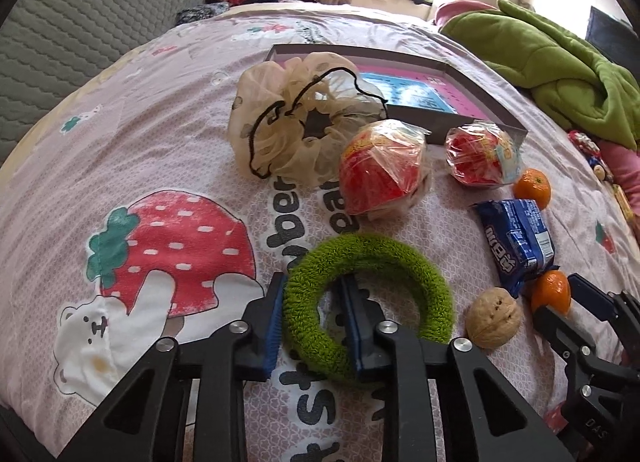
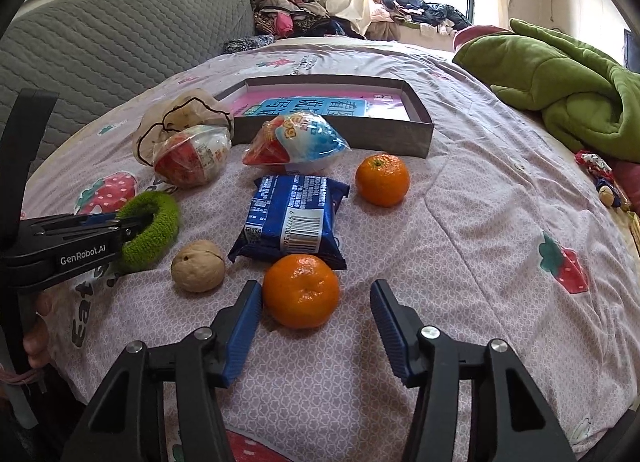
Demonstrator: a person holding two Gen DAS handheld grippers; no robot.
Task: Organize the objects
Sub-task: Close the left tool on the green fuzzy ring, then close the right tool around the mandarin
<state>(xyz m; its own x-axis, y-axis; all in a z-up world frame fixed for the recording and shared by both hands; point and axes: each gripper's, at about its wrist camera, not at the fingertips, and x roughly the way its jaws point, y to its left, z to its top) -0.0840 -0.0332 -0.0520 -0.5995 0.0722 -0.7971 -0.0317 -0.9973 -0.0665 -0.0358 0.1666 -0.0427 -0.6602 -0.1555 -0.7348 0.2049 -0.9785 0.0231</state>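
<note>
My left gripper (image 1: 314, 294) is shut on the left side of a green fuzzy scrunchie (image 1: 400, 258), one finger inside the ring and one outside; it also shows in the right wrist view (image 2: 154, 230). My right gripper (image 2: 316, 302) is open around a mandarin (image 2: 301, 290) lying on the bed, with its left pad close to the fruit. That mandarin shows in the left wrist view (image 1: 552, 290) too. A grey open box (image 2: 420, 118) with a pink and blue bottom lies further back on the bed.
On the bedspread lie a walnut (image 2: 198, 266), a blue snack pack (image 2: 292, 218), a second mandarin (image 2: 382, 180), two wrapped red snacks (image 2: 192, 160) (image 2: 296, 142) and a cream scrunchie (image 1: 296, 118). A green blanket (image 2: 568, 94) lies at the right.
</note>
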